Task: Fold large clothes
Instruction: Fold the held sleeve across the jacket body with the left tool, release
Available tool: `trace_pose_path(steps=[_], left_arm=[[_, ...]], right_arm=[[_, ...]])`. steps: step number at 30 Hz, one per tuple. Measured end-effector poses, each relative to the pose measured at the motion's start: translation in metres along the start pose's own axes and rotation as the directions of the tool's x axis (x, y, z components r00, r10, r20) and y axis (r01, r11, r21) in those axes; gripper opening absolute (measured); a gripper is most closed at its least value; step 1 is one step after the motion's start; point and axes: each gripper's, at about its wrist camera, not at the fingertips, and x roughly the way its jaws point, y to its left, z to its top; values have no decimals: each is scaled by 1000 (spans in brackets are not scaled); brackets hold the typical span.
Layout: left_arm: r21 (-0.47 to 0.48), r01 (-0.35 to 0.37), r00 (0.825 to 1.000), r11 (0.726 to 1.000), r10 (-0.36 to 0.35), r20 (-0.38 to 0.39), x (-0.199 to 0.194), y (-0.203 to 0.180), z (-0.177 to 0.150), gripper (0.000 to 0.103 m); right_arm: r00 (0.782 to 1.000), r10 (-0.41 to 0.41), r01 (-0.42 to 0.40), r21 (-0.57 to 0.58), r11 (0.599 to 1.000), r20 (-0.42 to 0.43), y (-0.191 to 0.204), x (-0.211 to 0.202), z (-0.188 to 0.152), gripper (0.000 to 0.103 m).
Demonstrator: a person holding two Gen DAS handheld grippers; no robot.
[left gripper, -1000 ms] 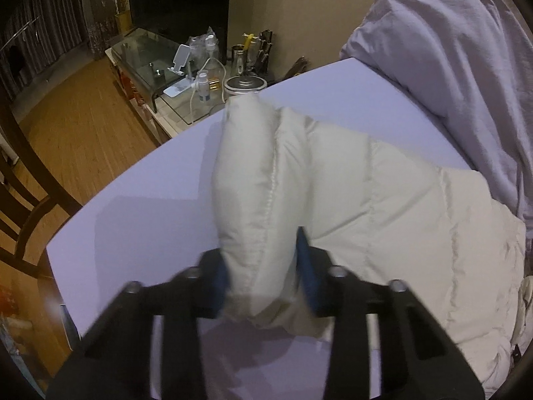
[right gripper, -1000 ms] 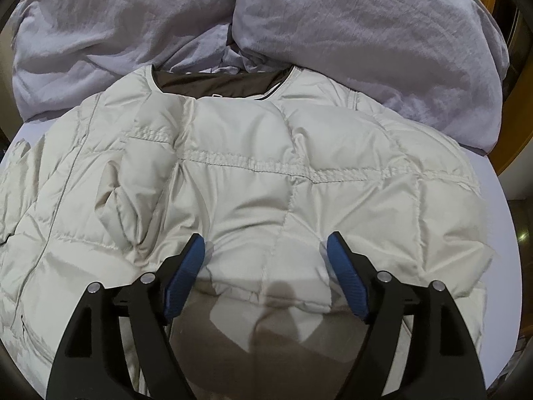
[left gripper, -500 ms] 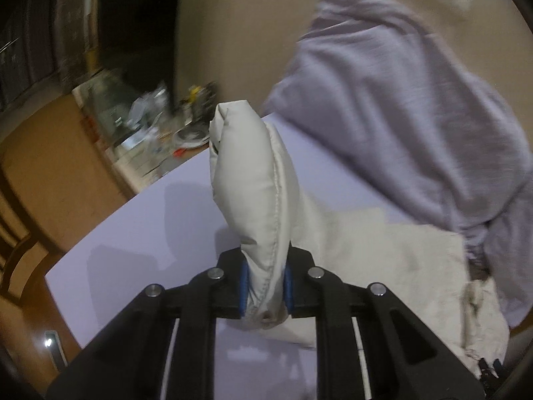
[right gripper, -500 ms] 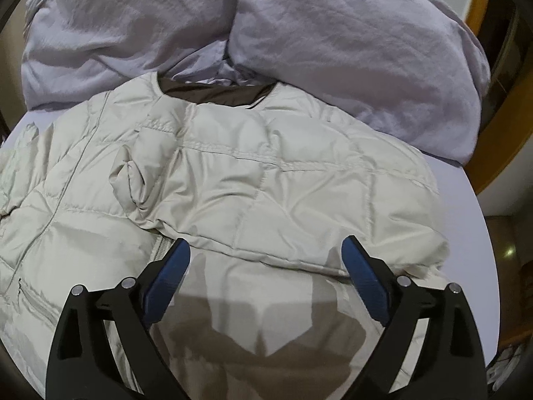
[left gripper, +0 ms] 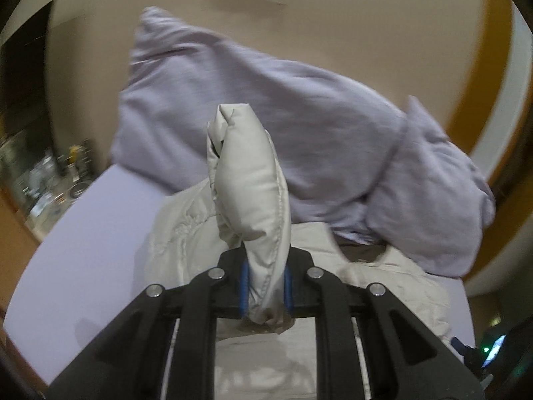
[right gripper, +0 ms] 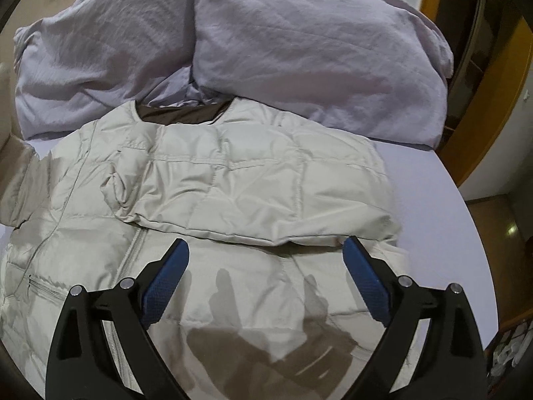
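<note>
A cream quilted puffer jacket (right gripper: 253, 180) lies on the lilac bed sheet (right gripper: 433, 200), collar toward the pillows, its right sleeve folded across the chest. My left gripper (left gripper: 266, 291) is shut on the jacket's other sleeve (left gripper: 250, 183), which stands up lifted above the jacket body (left gripper: 376, 283). My right gripper (right gripper: 266, 280) is open and empty, hovering above the jacket's lower front, just below the folded sleeve's edge.
Two lilac pillows (right gripper: 299, 43) lie against the wall behind the collar; they also show in the left wrist view (left gripper: 299, 126). A cluttered side table (left gripper: 43, 180) stands left of the bed. A wooden door frame (right gripper: 493, 93) is at right.
My left gripper closed on the sleeve, lifted it and swung right toward the pillows and jacket body. My right gripper opened wider and drew back from the folded sleeve.
</note>
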Motion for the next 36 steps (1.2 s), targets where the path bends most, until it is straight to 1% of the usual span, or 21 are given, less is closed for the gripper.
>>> trace_pose_path(steps=[2,6,9,12,16,17,20,22,24,25,28,29,33,36], left_arm=[[36,51,999,998,-51,-7,5,-28,1,16],[90,125,992,988,-122,-39,17,-69,-2,16],[133,169,984,977,-158,-88,34,-100,-11,16],[162,199,974,967,-176,-144,52,-123,-25,16],[201,215,962,956,-172,-210,77,-144,-46,15],[210,219,957,953,-168,-236,85,-149,-54,16],[226,222,948,948,-156,-277,100,-161,-69,16],[241,222,940,945,-142,-309,109,-168,-79,19],[246,223,934,943,-134,-332,115,-171,-85,24],[245,223,932,943,-133,-336,116,-171,-86,30],[247,232,933,941,-143,-330,118,-172,-84,40],[251,226,936,941,-139,-324,118,-170,-82,45],[266,185,947,946,-100,-305,126,-162,-77,47],[278,145,949,949,-54,-311,138,-153,-85,47]], right_arm=[[1000,-6,6,12,1000,-2,-6,0,-1,95],[1000,-18,18,34,999,-6,-16,1,-3,95],[1000,-28,29,47,998,-11,-22,2,-6,95],[999,-41,42,58,997,-14,-27,2,-8,95],[998,-55,57,69,996,-20,-33,3,-11,95],[998,-59,61,73,995,-22,-35,4,-12,95],[997,-67,70,83,994,-33,-39,7,-14,95],[997,-71,74,90,993,-40,-41,9,-15,95],[996,-74,78,94,993,-43,-42,10,-15,95],[996,-74,78,97,992,-44,-43,11,-15,95],[996,-73,78,103,992,-46,-43,11,-16,95],[996,-73,78,105,991,-48,-44,12,-16,95],[996,-67,73,114,991,-55,-44,12,-17,95],[997,-61,67,119,991,-54,-43,10,-17,95]])
